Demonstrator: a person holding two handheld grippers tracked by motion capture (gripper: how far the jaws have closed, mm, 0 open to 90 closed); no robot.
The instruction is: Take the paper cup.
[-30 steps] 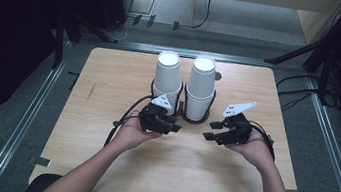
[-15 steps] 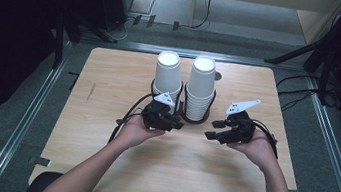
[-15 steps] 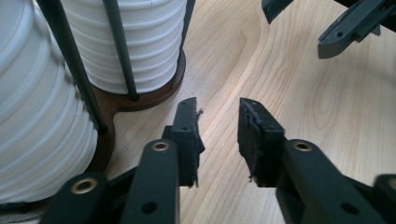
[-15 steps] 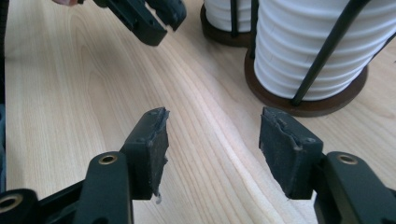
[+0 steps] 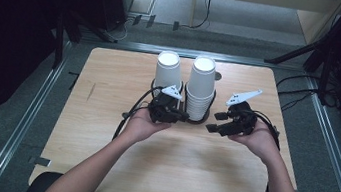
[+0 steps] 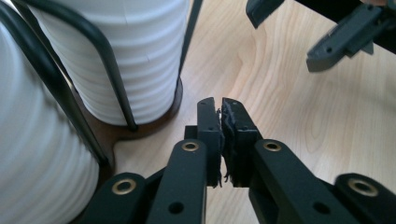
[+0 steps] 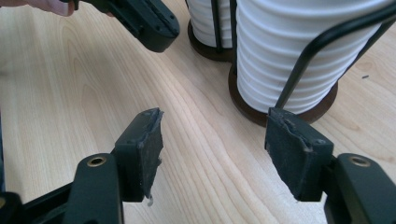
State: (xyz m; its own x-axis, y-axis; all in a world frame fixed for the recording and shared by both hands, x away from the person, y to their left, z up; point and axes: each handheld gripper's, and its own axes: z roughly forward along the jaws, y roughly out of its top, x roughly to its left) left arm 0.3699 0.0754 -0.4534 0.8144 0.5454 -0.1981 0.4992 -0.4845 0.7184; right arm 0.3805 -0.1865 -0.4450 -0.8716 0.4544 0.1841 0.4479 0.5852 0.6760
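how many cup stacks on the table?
2. Left cup stack and right cup stack, side by side in a wire holder at the table's far middle. Cups per stack unclear.

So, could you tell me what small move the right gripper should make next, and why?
Probably ease the right gripper forward to the nearer cup stack: its fingers have just been opening, nothing lies between them, and that stack stands just ahead.

Two forearms entering from 6 o'clock of the high view, each hand cupped palm-up under its tool. Left gripper (image 5: 183,115) pointing toward 3 o'clock, jaws just closed, pads pressed together with nothing between. Right gripper (image 5: 216,122) pointing toward 9 o'clock, facing the left one, a little apart; jaws just opened, standing parted over bare wood, holding nothing.
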